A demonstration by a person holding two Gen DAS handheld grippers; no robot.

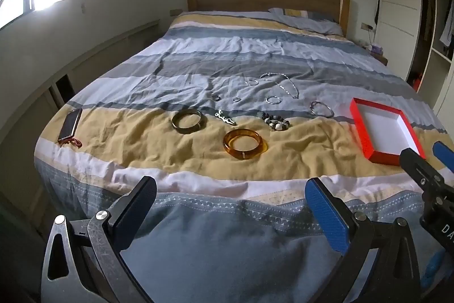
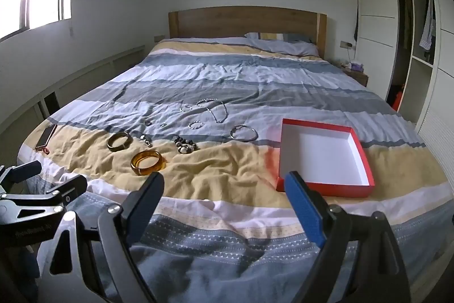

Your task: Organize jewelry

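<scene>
item: bed (image 1: 198, 161) with striped cover, serving as your work surface.

item: red box (image 2: 325, 186), white inside, lying open on the right side near the foot of the bed. nothing is showing inside it, so the sorting is looking not yet begun.

items waiting, all lying loose on the cover left of the box:
- amber bangle (image 1: 245, 144), nearest to you.
- dark bangle (image 1: 187, 121), sitting further left and a little farther.
- bead bracelet (image 1: 276, 123), lying between the amber bangle and the box.
- thin silver bangle (image 1: 321, 109), lying just left of the box.
- small pendant piece (image 1: 225, 117), sitting between the dark bangle and the beads.
- chain necklace (image 1: 283, 84) and several small rings (image 1: 272, 100), lying farther back on the grey stripes.

item: phone (image 1: 70, 124), resting at the far left edge, well apart from the jewelry.

you are holding the left gripper (image 1: 229, 193) spread wide and carrying nothing, hovering over the foot of the bed. you are holding the right gripper (image 2: 224, 185) spread too, carrying nothing, its blue finger pointing at the near corner of the box.

remaining: every piece is needing to go in.
</scene>
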